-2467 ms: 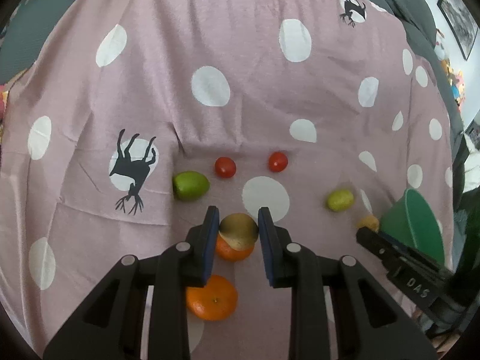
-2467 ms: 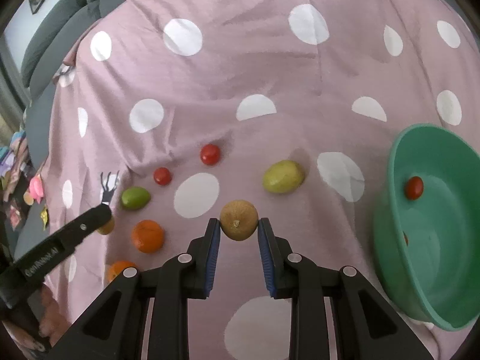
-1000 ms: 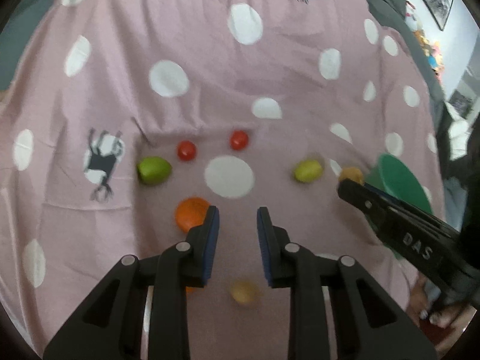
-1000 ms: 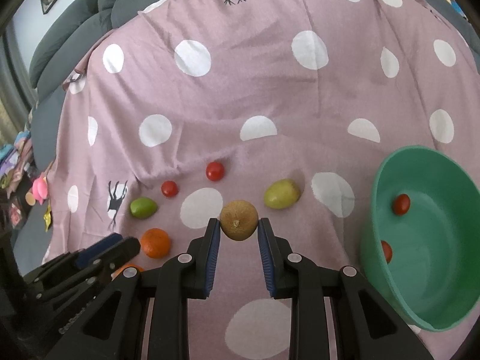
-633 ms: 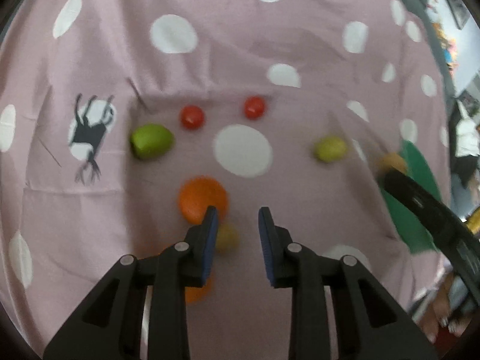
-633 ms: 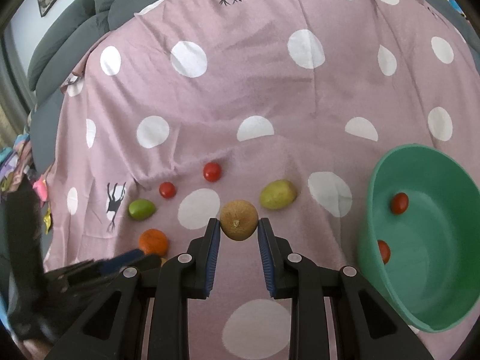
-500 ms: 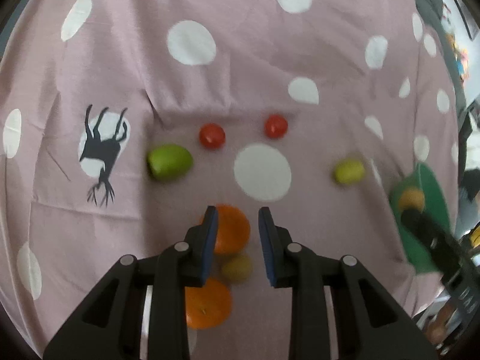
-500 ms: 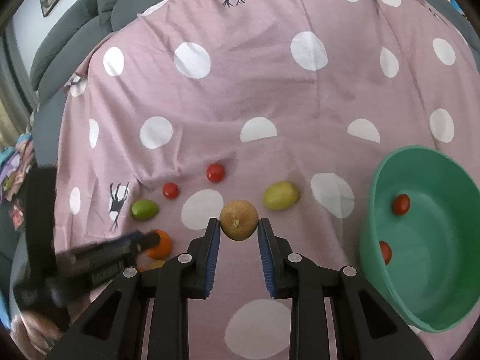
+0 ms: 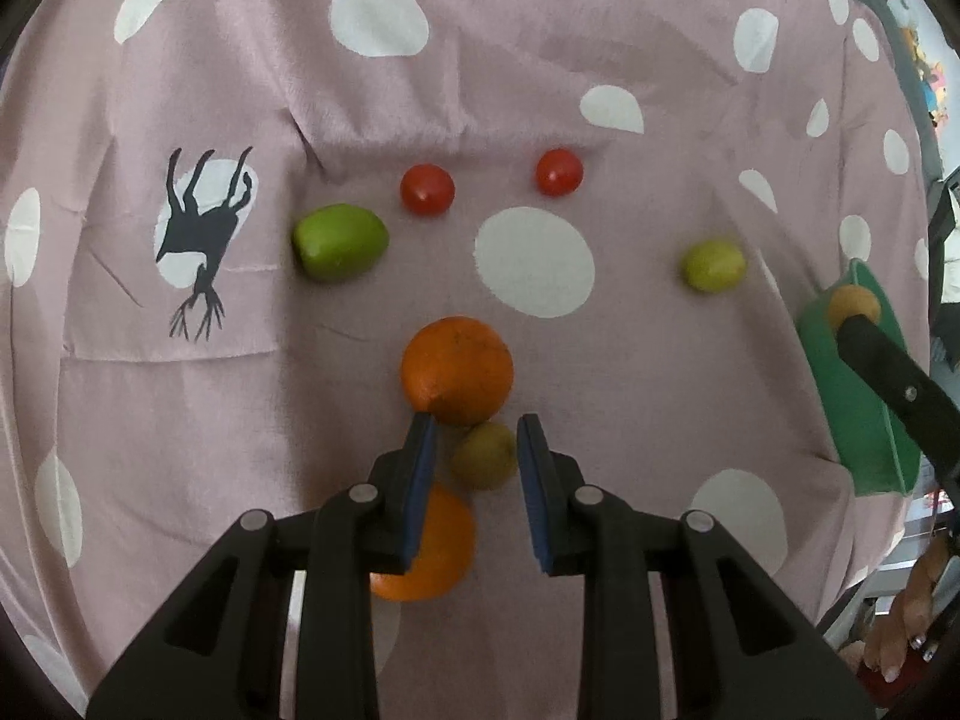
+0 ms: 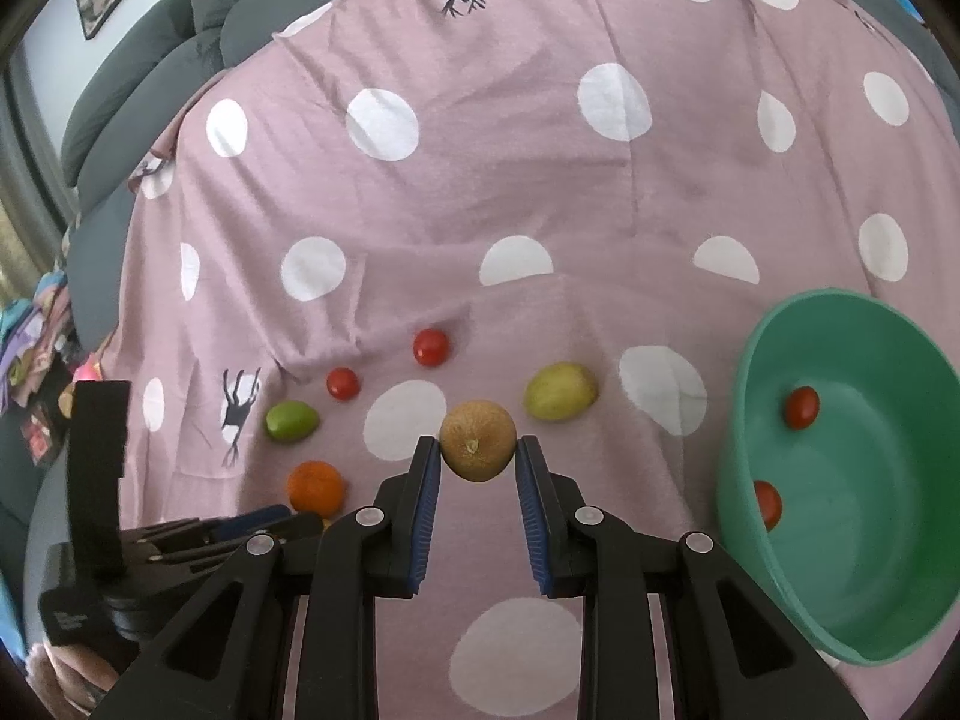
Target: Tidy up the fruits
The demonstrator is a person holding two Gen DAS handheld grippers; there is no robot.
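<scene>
A mauve blanket (image 9: 240,420) with white dots and black deer prints covers the whole surface, draped over what looks like a grey sofa. In the left wrist view the left gripper (image 9: 477,456) hangs above the cloth with its jaws spread and nothing between the pads; a small brownish-green fruit (image 9: 485,455) lies on the blanket directly below the gap, touching an orange (image 9: 457,369) just ahead of the fingertips, while a second orange (image 9: 438,546) sits under the left finger. Further ahead and to the left is a green lime-like fruit (image 9: 341,242), two cherry tomatoes (image 9: 427,189) lie straight ahead, a yellow-green fruit (image 9: 714,264) is ahead to the right, and the green bowl (image 9: 852,396) stands at the far right edge. In the right wrist view the right gripper (image 10: 478,450) pinches a brown kiwi-like fruit (image 10: 478,441) across its middle, lifted clear of the blanket; the bowl (image 10: 780,324) lies to its right with two tomatoes (image 10: 802,407) inside. The small fruit under the left gripper looks light and round, likely firm-skinned but bruisable, and prone to rolling on soft cloth; a hold across its widest part, pads clear of the neighbouring orange, with gentle pressure seems best. The held fruit appears seated squarely and should travel to the bowl without slipping.
</scene>
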